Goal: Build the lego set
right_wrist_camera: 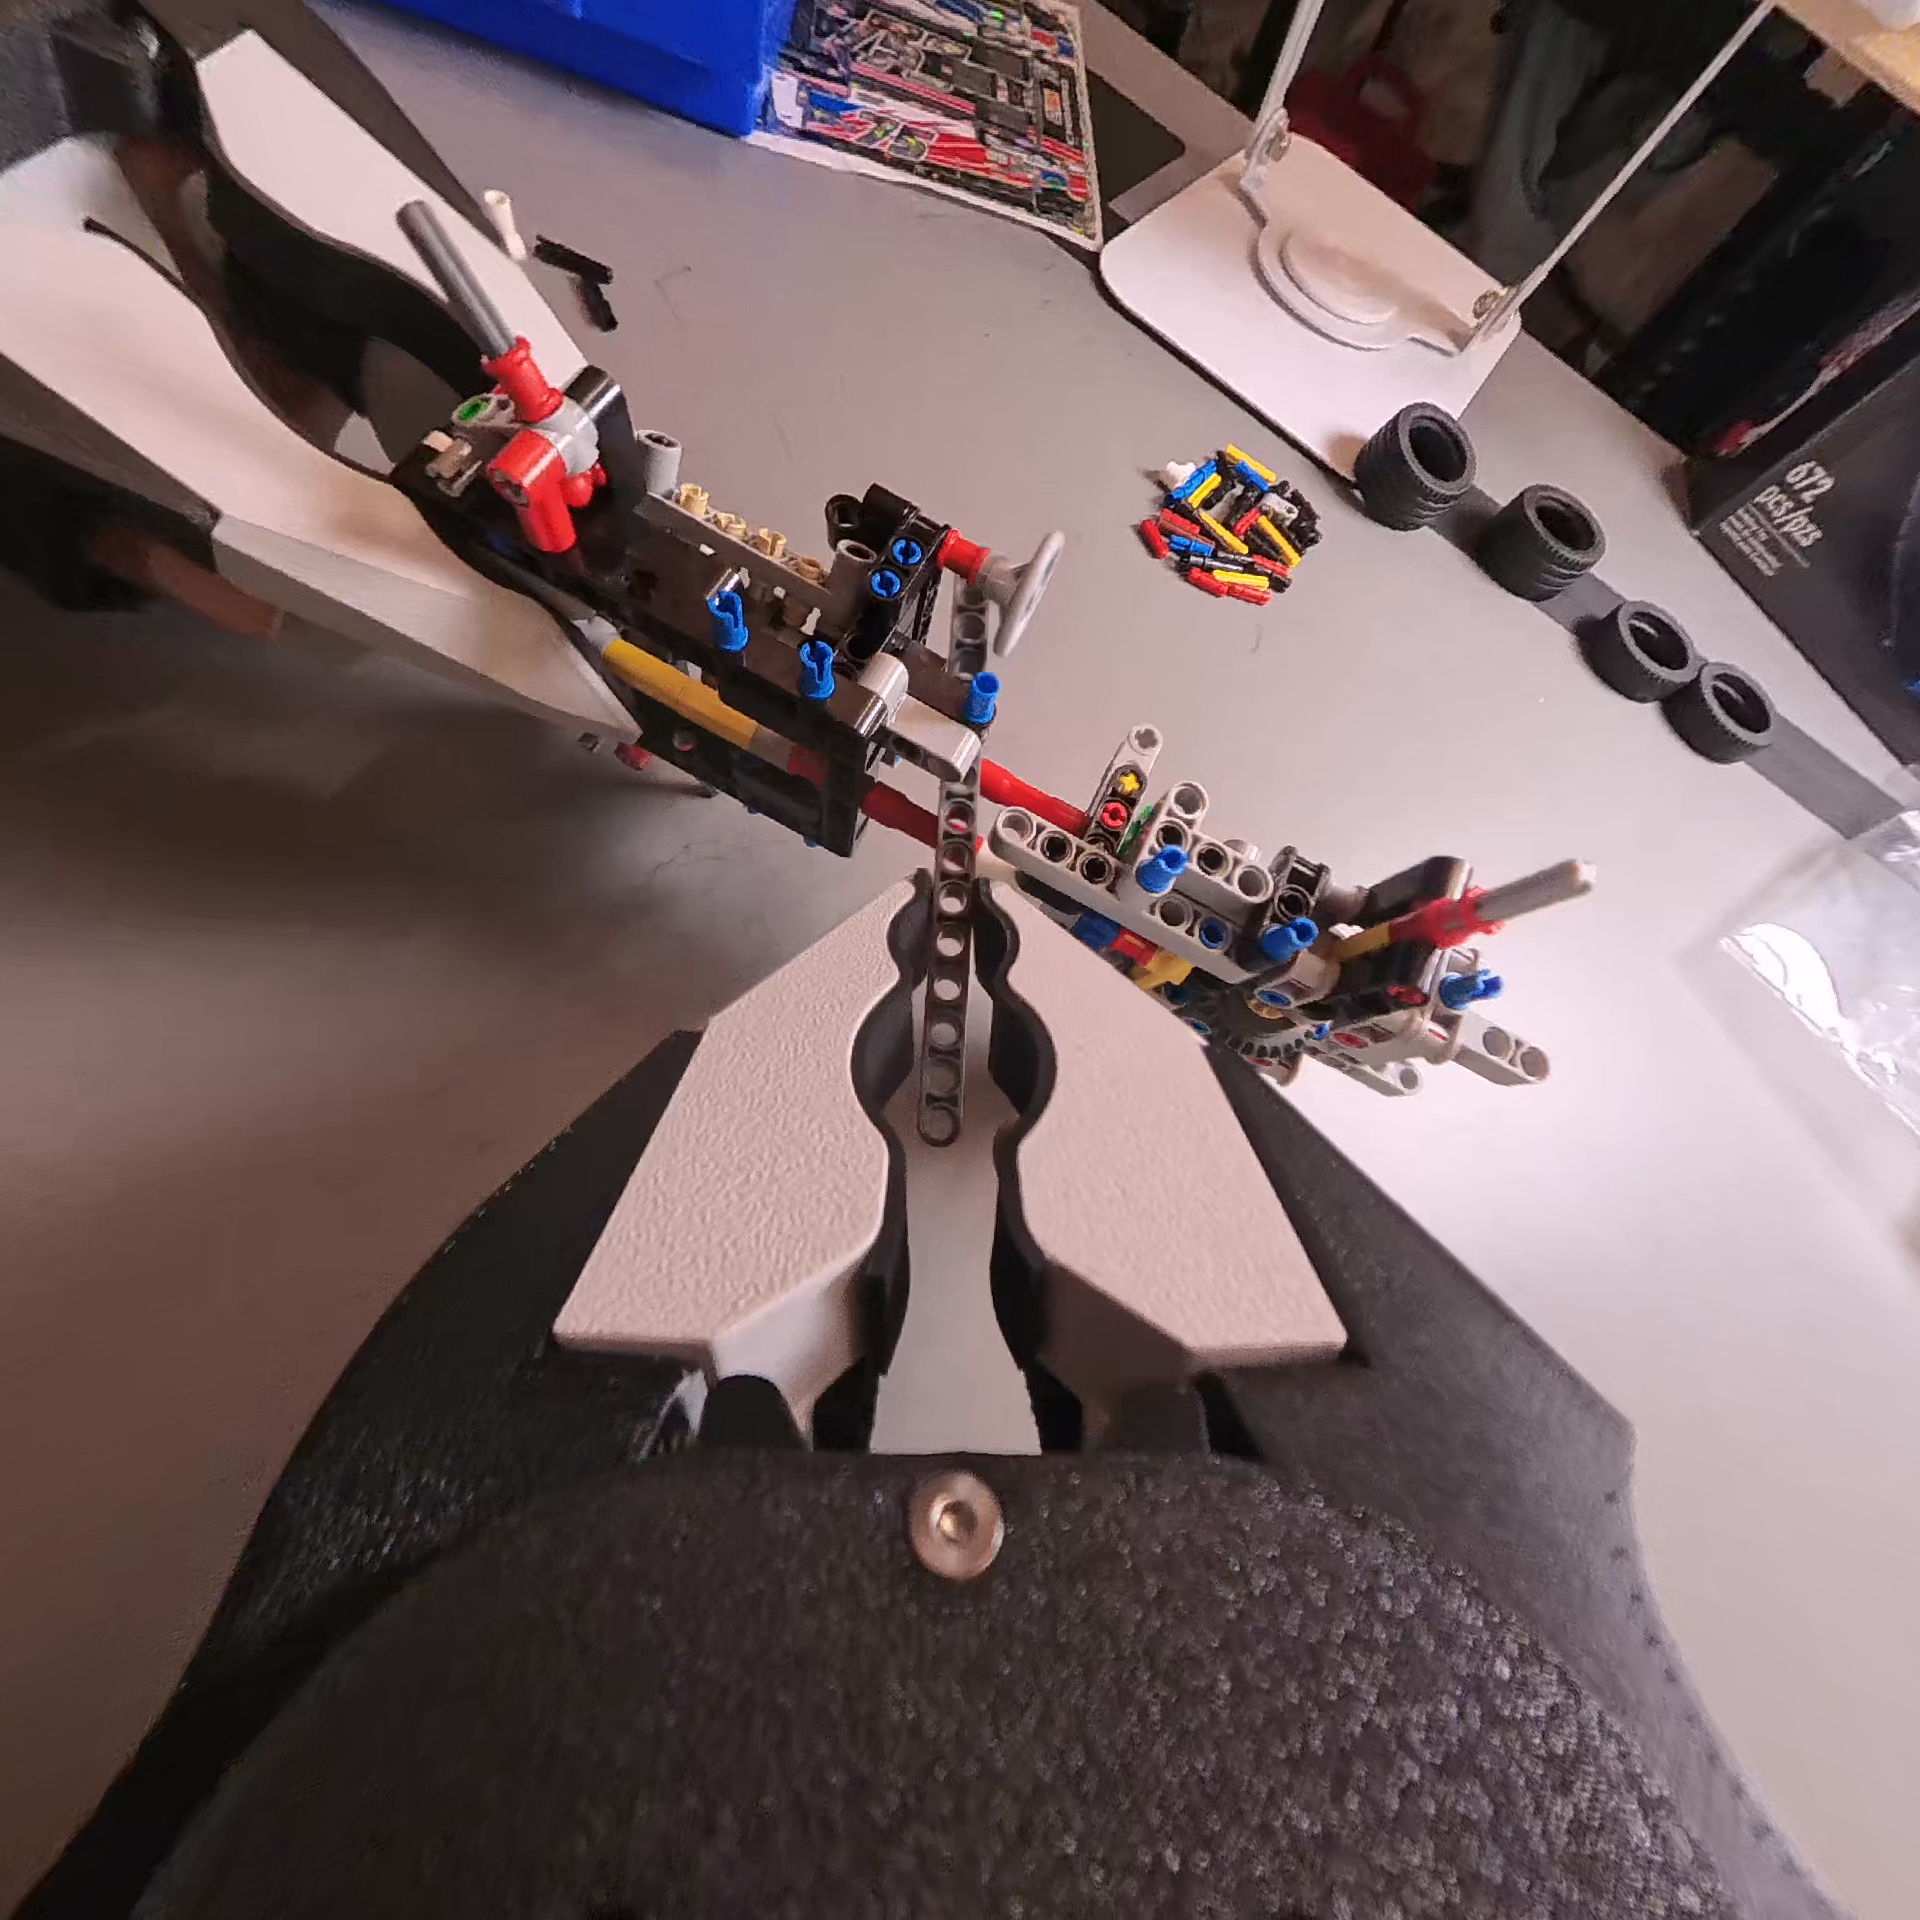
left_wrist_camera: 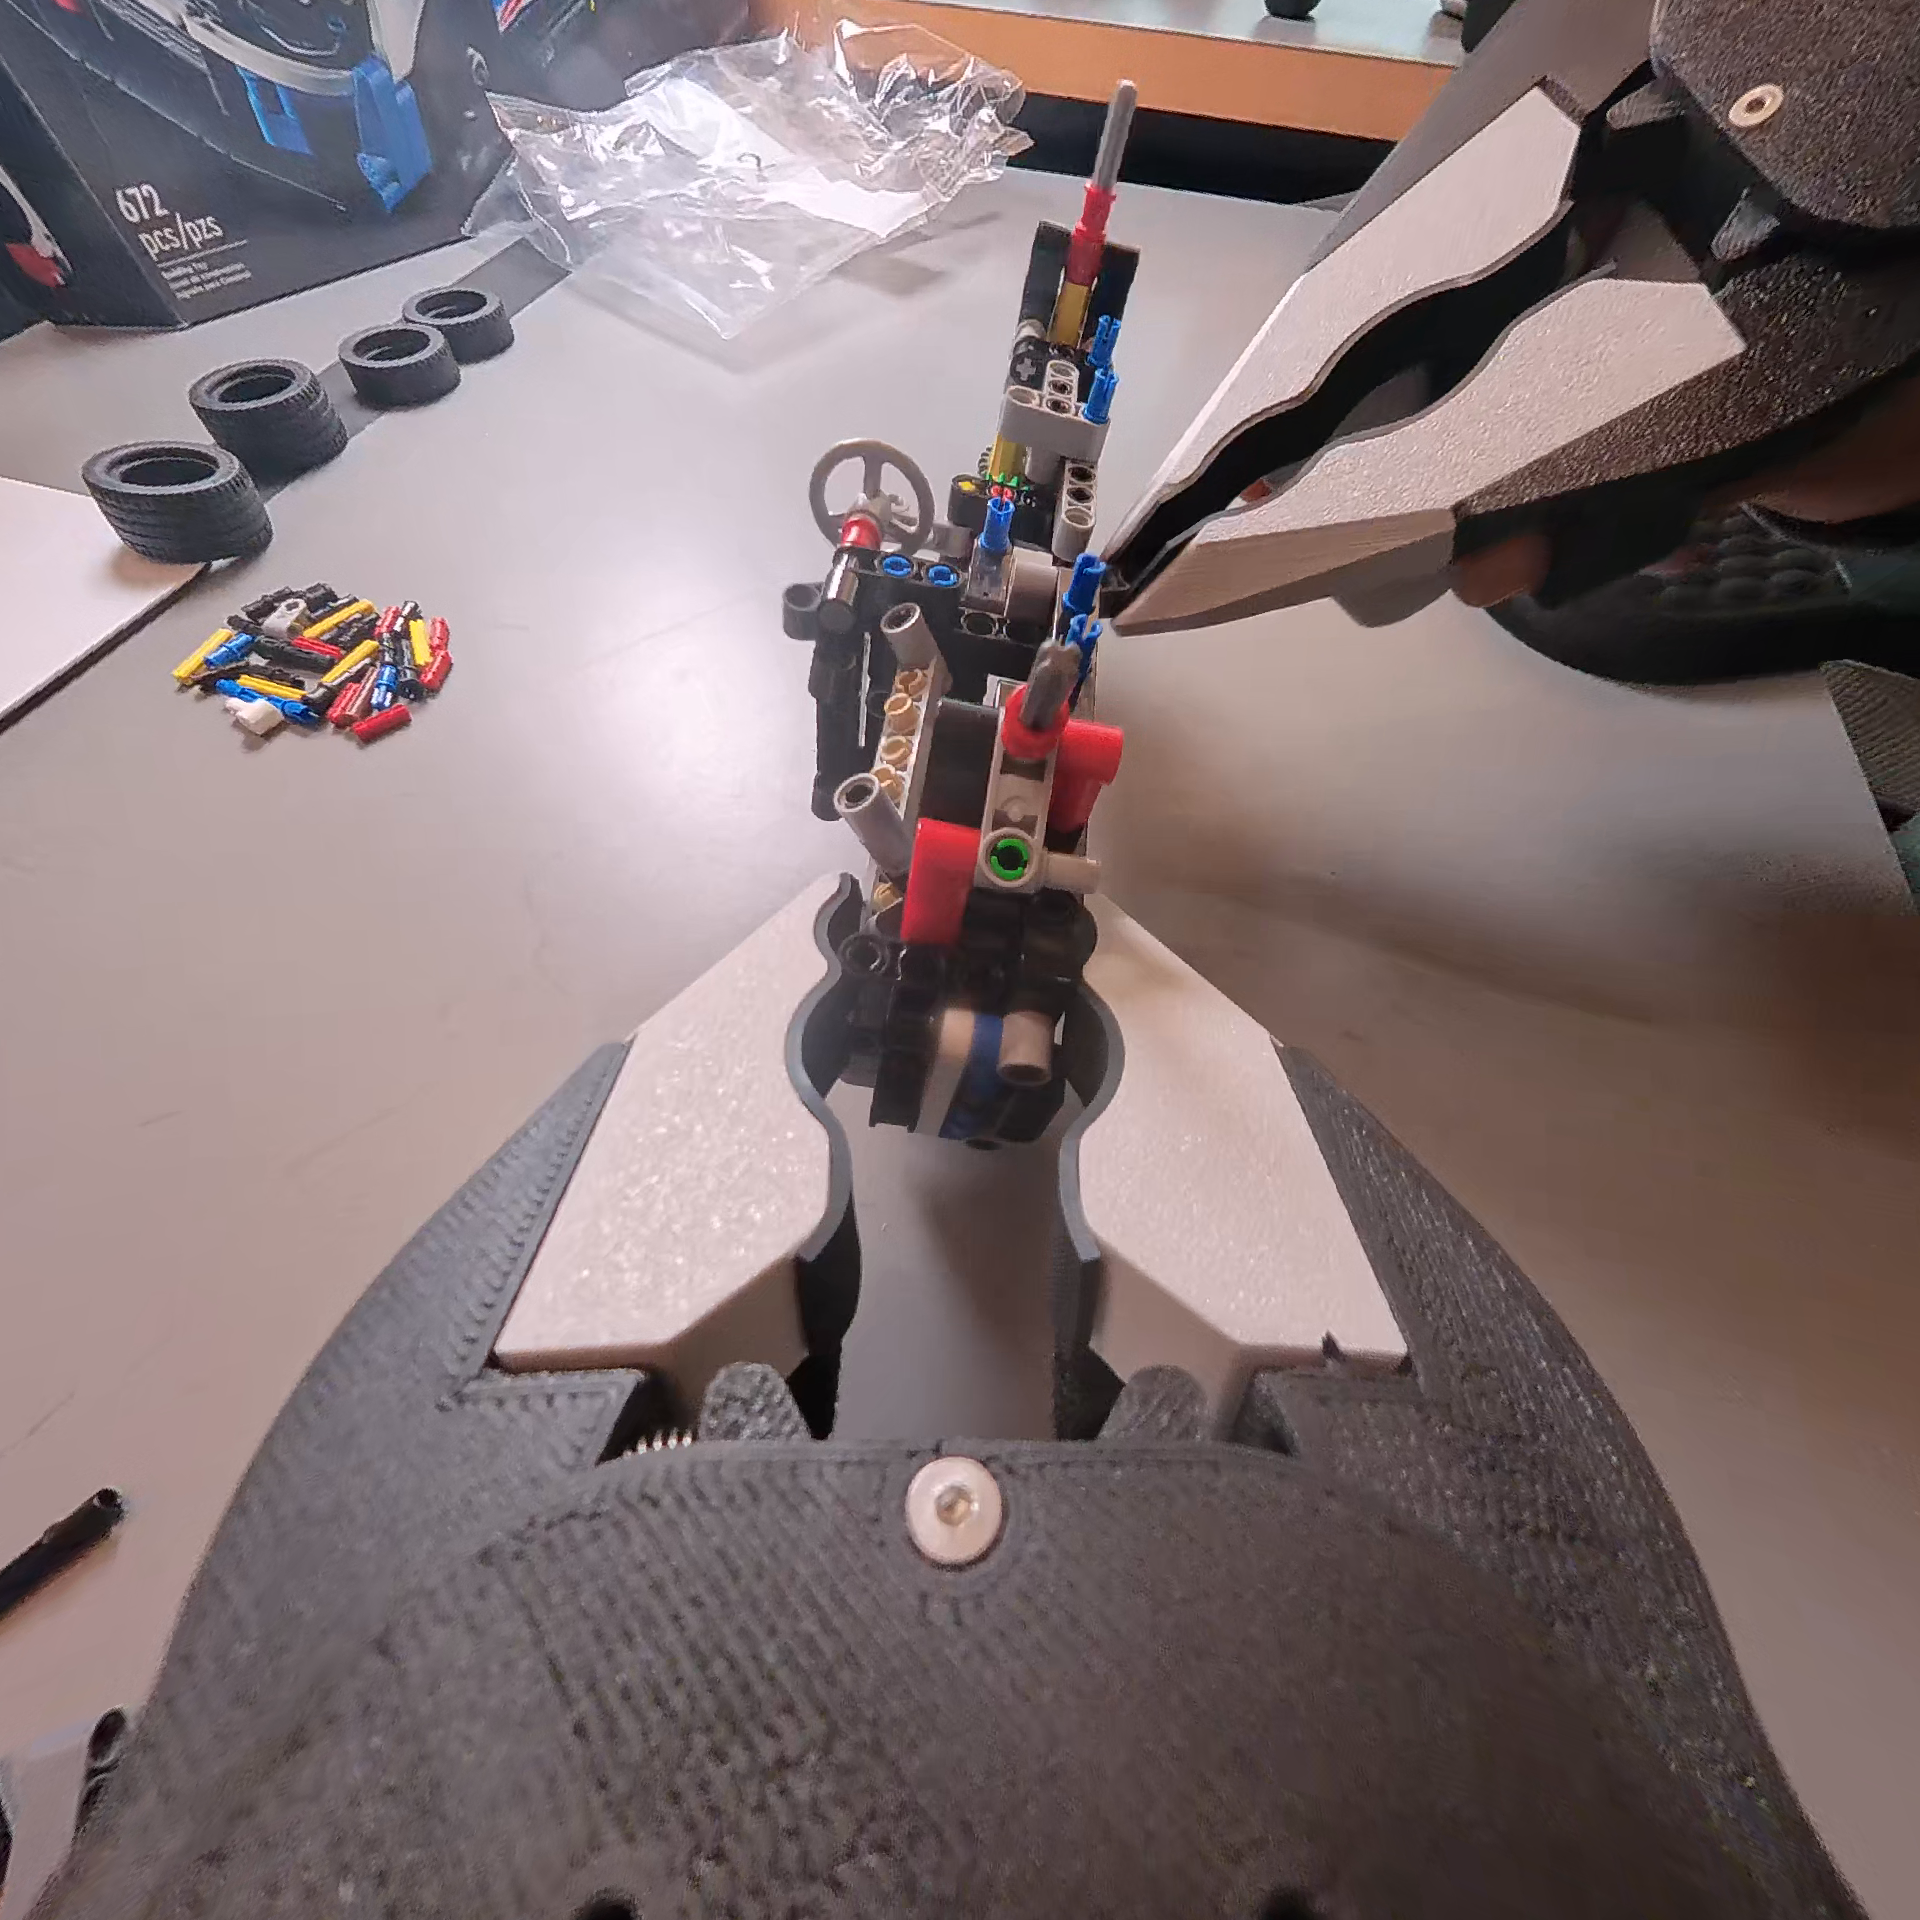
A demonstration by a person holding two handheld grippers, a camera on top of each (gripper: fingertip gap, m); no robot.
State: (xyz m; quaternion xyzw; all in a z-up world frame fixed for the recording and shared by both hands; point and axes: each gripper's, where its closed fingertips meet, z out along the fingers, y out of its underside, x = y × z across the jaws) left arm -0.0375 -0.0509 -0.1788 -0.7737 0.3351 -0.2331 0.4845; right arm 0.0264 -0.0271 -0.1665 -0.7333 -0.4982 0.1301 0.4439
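Observation:
A long, partly built Lego chassis [left_wrist_camera: 966,665], black and grey with red parts, blue pins and a grey steering wheel [left_wrist_camera: 871,486], is held off the table. My left gripper [left_wrist_camera: 966,925] is shut on its near end. My right gripper [left_wrist_camera: 1114,592] comes in from the upper right, with its tips at the chassis's right side. In the right wrist view my right gripper [right_wrist_camera: 951,888] is shut on a thin dark grey beam with holes [right_wrist_camera: 948,997]. The beam's far end lies against the middle of the chassis [right_wrist_camera: 790,665]. My left gripper [right_wrist_camera: 587,530] holds the chassis's left end.
Black tyres [left_wrist_camera: 177,499] and a pile of small coloured pins [left_wrist_camera: 312,665] lie on the grey table at the left. The set's black box [left_wrist_camera: 208,156] and clear plastic bags [left_wrist_camera: 748,156] are behind. An instruction booklet [right_wrist_camera: 935,94] and a white stand [right_wrist_camera: 1309,281] lie farther off. One gripper's finger ends stand about 8 cm off the other's.

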